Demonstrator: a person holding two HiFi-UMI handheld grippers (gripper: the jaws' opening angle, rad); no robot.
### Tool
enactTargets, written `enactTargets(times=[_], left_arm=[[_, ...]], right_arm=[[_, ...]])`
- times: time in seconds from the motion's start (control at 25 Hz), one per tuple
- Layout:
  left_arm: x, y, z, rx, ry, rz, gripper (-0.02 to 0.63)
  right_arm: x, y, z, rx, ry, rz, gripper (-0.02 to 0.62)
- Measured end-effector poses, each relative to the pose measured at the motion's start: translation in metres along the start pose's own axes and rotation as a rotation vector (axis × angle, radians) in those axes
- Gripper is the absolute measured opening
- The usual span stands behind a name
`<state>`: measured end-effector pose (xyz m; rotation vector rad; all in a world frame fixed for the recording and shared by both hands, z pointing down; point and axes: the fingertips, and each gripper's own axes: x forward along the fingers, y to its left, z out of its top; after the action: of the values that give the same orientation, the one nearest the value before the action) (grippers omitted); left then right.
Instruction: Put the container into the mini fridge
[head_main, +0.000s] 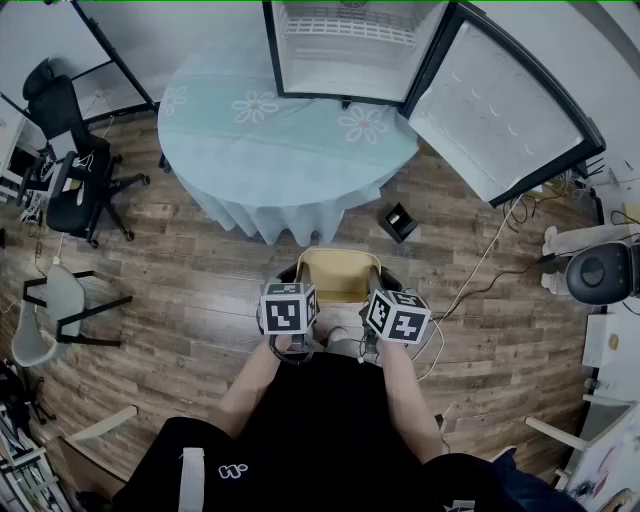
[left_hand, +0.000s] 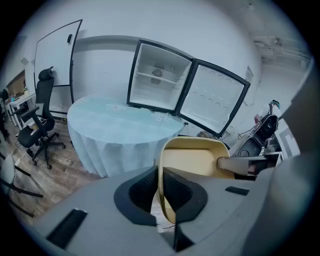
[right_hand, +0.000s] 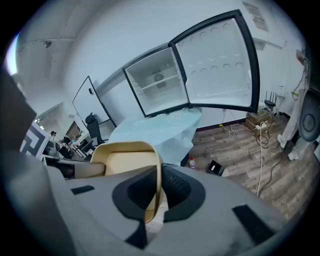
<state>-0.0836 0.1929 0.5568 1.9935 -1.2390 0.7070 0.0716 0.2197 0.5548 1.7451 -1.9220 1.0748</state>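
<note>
A cream-yellow open container (head_main: 338, 273) hangs between both grippers, above the wooden floor in front of the table. My left gripper (head_main: 300, 312) is shut on the container's left wall (left_hand: 161, 192). My right gripper (head_main: 378, 316) is shut on its right wall (right_hand: 156, 192). The mini fridge (head_main: 345, 45) stands on the round table with its door (head_main: 500, 110) swung wide open to the right; its white shelves (left_hand: 156, 78) look bare. The fridge lies well ahead of the container.
A round table with a pale blue flowered cloth (head_main: 270, 150) stands between me and the fridge. A small black box (head_main: 398, 221) and cables (head_main: 480, 270) lie on the floor at right. Office chairs (head_main: 70, 165) stand at left; a fan (head_main: 600, 272) at right.
</note>
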Motion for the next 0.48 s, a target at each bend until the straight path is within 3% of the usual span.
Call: enactTargets(times=[0.48], left_arm=[[0.0077, -0.0016, 0.0050, -0.006, 0.009, -0.010, 0.020]], right_arm=[[0.0051, -0.0049, 0.0063, 0.023, -0.003, -0.010, 0.026]])
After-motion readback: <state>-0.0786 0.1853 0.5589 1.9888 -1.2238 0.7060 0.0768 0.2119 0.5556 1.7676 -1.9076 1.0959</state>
